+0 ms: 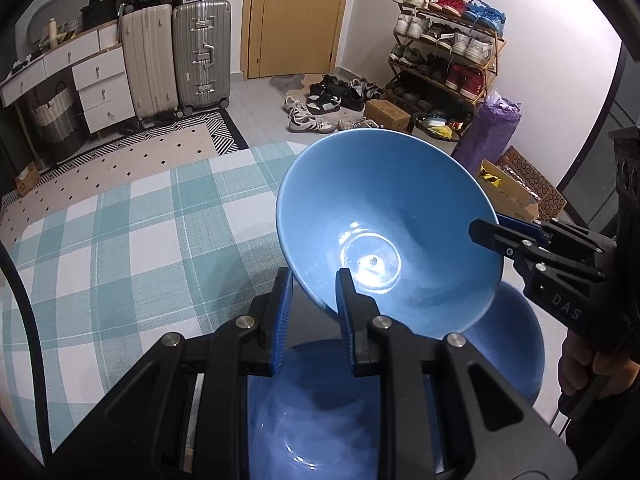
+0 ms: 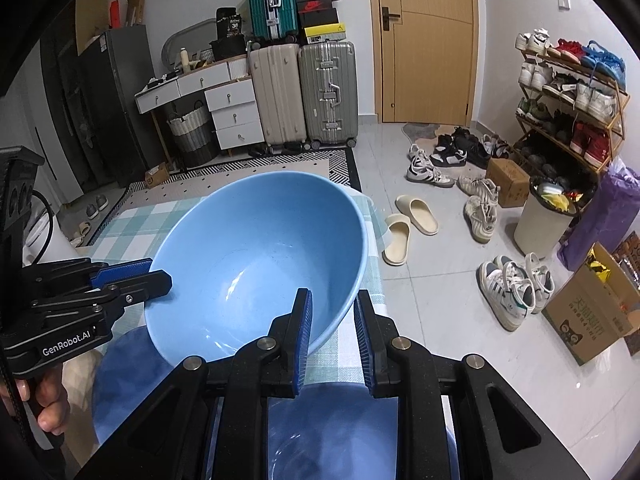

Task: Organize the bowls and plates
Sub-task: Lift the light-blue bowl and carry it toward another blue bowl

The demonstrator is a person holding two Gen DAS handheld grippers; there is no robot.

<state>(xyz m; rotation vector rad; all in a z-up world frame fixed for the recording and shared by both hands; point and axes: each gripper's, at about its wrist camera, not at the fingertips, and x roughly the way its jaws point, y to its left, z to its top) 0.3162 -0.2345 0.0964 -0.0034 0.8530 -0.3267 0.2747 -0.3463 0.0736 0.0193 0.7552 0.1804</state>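
I have the wide, light-blue plastic bowl (image 1: 384, 216) pinched by opposite rim edges, left gripper (image 1: 310, 312) and right gripper (image 2: 332, 332) sharing its weight, above the checked worktop (image 1: 120, 240).

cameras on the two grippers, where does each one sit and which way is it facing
Left wrist: sits on the left gripper, looking forward and down along its fingers at the light blue bowl whose rim it clamps; the right gripper and a hand show at right.
Right wrist: sits on the right gripper, aimed likewise at the light blue bowl; the left gripper and a hand show at left.
Shared: the bowl, darker blue bowls beneath, checked cloth, door, suitcases, shoe rack.
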